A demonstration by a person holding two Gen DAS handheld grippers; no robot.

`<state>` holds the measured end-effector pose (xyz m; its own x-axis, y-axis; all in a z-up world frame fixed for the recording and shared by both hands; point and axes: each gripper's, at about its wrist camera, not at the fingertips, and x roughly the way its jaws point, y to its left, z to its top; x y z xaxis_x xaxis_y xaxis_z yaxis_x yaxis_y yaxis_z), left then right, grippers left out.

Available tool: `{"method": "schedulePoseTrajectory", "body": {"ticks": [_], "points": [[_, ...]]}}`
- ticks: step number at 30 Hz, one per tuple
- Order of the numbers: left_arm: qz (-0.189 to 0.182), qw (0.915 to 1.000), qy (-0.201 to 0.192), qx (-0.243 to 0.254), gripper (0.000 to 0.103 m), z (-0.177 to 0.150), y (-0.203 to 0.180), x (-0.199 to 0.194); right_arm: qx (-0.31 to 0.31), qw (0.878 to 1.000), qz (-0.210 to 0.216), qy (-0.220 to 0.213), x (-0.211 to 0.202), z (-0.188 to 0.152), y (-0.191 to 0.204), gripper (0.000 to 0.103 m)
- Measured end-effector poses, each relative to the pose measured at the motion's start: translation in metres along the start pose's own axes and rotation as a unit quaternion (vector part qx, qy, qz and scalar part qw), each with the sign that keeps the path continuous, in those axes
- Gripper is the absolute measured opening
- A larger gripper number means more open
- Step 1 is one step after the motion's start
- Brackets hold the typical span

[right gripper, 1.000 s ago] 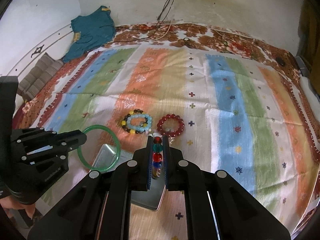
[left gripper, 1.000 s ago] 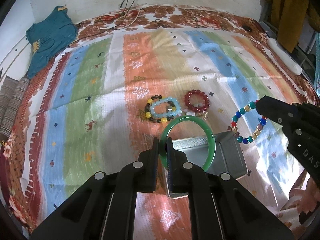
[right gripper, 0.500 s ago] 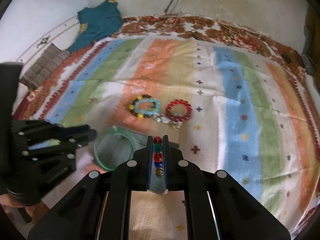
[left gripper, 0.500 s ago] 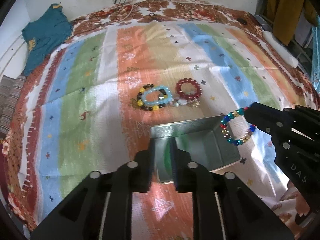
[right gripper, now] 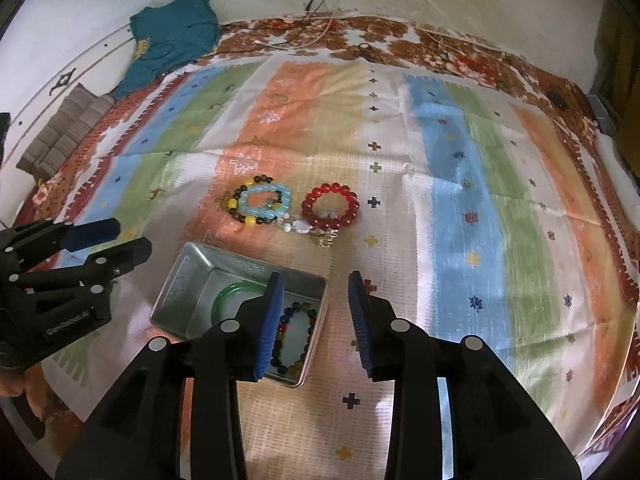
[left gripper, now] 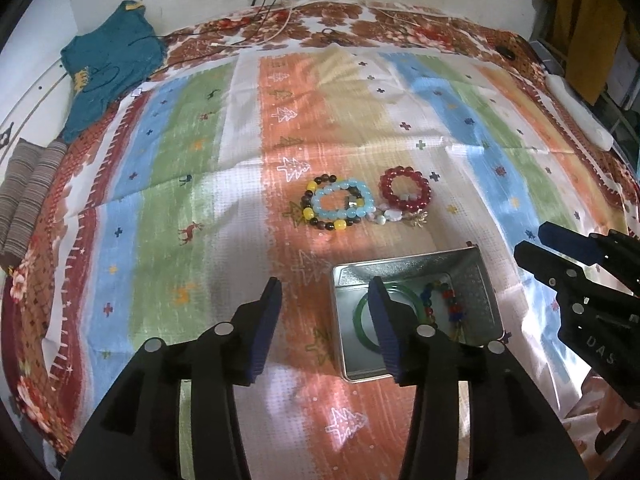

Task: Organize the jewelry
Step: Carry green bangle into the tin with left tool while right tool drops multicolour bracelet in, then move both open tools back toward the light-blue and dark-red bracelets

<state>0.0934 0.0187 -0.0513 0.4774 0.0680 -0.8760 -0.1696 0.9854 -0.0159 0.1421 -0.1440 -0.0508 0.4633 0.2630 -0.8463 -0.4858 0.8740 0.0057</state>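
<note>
An open metal tin (left gripper: 404,258) (right gripper: 188,256) stands on the striped cloth. In it lie a green bangle (left gripper: 404,289) (right gripper: 236,288) and a multicoloured bead bracelet (left gripper: 452,308) (right gripper: 299,306). My left gripper (left gripper: 325,286) (right gripper: 132,236) hangs over the tin's left edge; its jaws are opening and nothing is between them. My right gripper (right gripper: 315,280) (left gripper: 532,240) hovers over the tin's right side, its jaws also opening and empty. Beyond the tin lie a light blue bracelet (left gripper: 362,212) (right gripper: 260,212) inside a dark and yellow one (left gripper: 308,213), and a red bead bracelet (left gripper: 384,188) (right gripper: 310,210).
A teal garment (left gripper: 108,60) lies at the back left and folded striped fabric (left gripper: 24,192) at the left edge. Cables (left gripper: 276,28) trail along the far wall. A white bar (left gripper: 580,108) rests at the right edge. Small pale charms (left gripper: 394,216) sit below the red bracelet.
Both grippers came down over the tin and opened. The green bangle left the left gripper and the bead bracelet left the right one; both now lie in the tin.
</note>
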Motion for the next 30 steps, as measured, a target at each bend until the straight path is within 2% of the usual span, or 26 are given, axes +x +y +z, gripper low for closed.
{"method": "schedulePoseTrajectory", "body": {"ticks": [4,18,27,30], "points": [[0.008,1.0,0.001,0.0,0.052,0.002,0.003,0.003,0.007,1.0,-0.001,0.003,0.004,0.002,-0.004,0.044],[0.024,0.9997,0.004,-0.005,0.06,0.008,0.01,0.013,0.02,1.0,-0.005,0.006,0.013,0.011,-0.013,0.064],[0.033,0.9995,0.001,-0.004,0.062,0.019,0.011,0.021,0.026,0.999,-0.015,0.014,0.023,0.018,-0.019,0.068],[0.037,0.9993,-0.002,-0.008,0.063,0.022,0.013,0.024,0.037,0.999,-0.022,0.003,0.024,0.023,-0.024,0.069]]}}
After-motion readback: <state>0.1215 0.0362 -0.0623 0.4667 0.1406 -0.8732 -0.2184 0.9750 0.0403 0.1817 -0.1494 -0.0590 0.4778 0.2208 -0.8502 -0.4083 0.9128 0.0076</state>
